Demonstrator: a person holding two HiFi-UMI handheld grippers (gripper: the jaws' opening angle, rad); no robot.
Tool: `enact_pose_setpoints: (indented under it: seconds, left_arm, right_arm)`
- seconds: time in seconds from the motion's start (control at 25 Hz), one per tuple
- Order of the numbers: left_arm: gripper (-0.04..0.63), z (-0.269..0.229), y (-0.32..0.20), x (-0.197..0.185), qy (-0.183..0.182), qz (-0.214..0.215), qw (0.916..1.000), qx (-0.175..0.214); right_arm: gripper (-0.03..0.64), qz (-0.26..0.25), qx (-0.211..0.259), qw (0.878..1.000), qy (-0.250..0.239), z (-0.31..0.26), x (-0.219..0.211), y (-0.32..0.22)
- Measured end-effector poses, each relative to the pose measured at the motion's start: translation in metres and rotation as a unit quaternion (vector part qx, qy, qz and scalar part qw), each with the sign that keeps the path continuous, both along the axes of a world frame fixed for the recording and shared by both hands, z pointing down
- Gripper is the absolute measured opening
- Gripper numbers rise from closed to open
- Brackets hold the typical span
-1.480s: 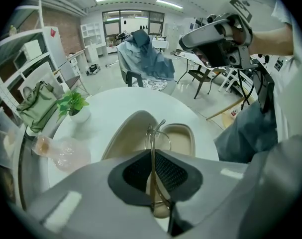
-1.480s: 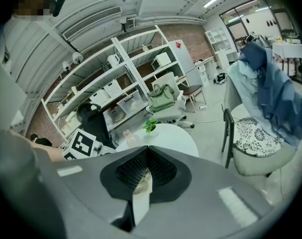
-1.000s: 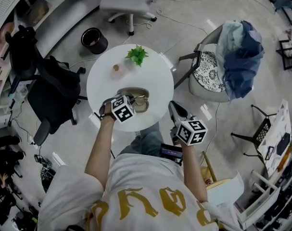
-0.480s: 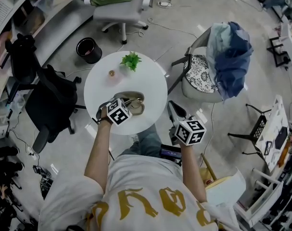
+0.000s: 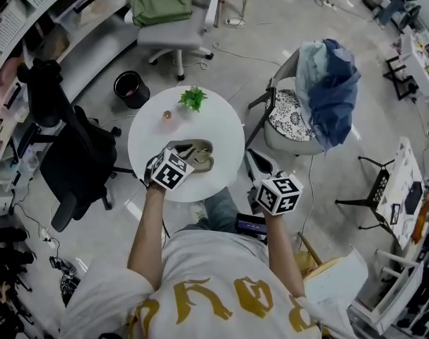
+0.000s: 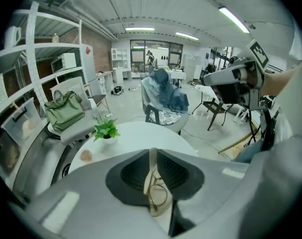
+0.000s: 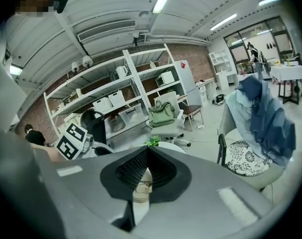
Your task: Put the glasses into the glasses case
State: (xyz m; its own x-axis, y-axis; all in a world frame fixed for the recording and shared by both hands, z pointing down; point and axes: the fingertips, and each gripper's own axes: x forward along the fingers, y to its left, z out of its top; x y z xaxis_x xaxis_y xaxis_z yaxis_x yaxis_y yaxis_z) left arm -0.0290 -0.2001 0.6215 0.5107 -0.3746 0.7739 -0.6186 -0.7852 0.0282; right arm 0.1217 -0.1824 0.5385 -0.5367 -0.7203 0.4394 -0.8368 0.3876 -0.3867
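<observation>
An open beige glasses case [image 5: 197, 155] lies on the round white table [image 5: 214, 129], and the thin-framed glasses [image 5: 200, 149] lie in it. My left gripper [image 5: 180, 155] is shut at the case's near-left edge. Through the slit behind its jaws, the left gripper view shows the glasses [image 6: 158, 195] and the case [image 6: 163, 210]. My right gripper [image 5: 251, 155] is shut and held off the table's right edge, pointing at the table. In the right gripper view the case [image 7: 140, 195] and the glasses [image 7: 142, 185] show past its jaws.
A small potted plant [image 5: 193, 99] and a small pinkish object [image 5: 167, 115] stand at the table's far side. A chair draped in blue cloth [image 5: 324, 90] is to the right. A black office chair [image 5: 73, 161] and a black bin [image 5: 131, 87] are to the left.
The head view has shifted a little. Both grippers stay shut and keep about the same places relative to the table and the case.
</observation>
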Motion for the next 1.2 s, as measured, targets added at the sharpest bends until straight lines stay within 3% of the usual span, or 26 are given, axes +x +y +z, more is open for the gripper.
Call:
enact_pose_setpoints:
  seconds: [0.4,0.6,0.88,1.2]
  left_arm:
    - [0.012,-0.071,0.004,-0.009,0.071,-0.060,0.9924,0.081]
    - [0.002,-0.087,0.013,-0.015,0.114,-0.100,0.9865,0.062]
    - [0.000,-0.110,0.017,-0.018,0.200,-0.131,0.9683,0.072]
    - [0.000,-0.116,0.014,-0.029,0.216,-0.150,0.9609,0.086]
  right_arm:
    - [0.023,-0.008,0.043,0.999,-0.011,-0.032,-0.022,0.007]
    - [0.024,-0.013,0.054,0.998,-0.013,-0.039,-0.030,0.011]
    - [0.023,-0.020,0.057,0.998,-0.012,-0.039,-0.039,0.015]
    - [0.023,-0.022,0.059,0.998,-0.011,-0.040,-0.041,0.014]
